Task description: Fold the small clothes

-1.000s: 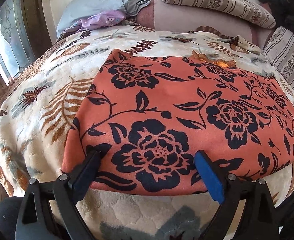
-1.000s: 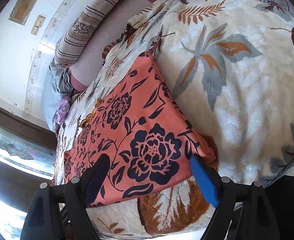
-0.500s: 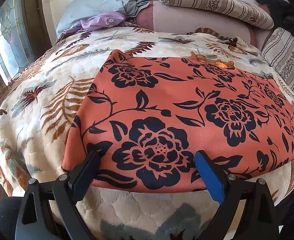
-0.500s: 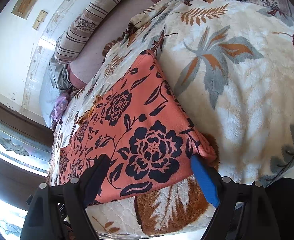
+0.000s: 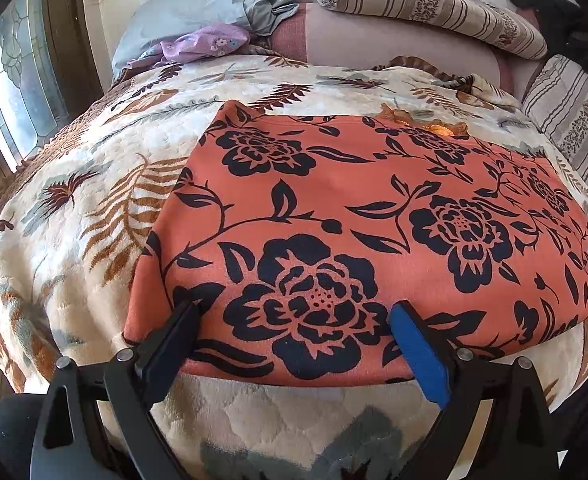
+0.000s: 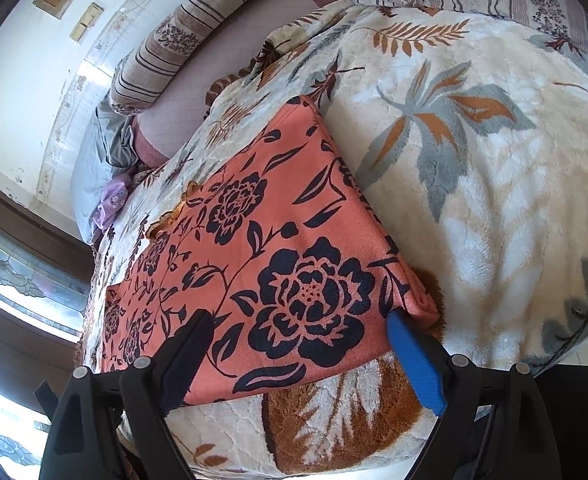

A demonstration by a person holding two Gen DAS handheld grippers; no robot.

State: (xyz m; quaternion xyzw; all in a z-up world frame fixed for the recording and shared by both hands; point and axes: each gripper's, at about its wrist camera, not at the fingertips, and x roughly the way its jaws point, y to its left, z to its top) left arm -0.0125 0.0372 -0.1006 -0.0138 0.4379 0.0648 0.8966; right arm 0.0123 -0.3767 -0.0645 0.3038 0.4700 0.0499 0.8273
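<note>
An orange garment with a dark floral print lies flat on the bed, folded into a rectangle. It also shows in the right wrist view. My left gripper is open, its fingers spread over the garment's near left corner area, close above the near edge. My right gripper is open over the garment's near right corner, its blue finger just beside the right edge. Neither holds cloth.
The garment rests on a cream blanket with leaf pattern that covers the bed. Striped pillows and a grey pillow with a purple cloth lie at the head. A window is at the left.
Both grippers have crept slightly forward over the garment's near edge. The garment has not moved.
</note>
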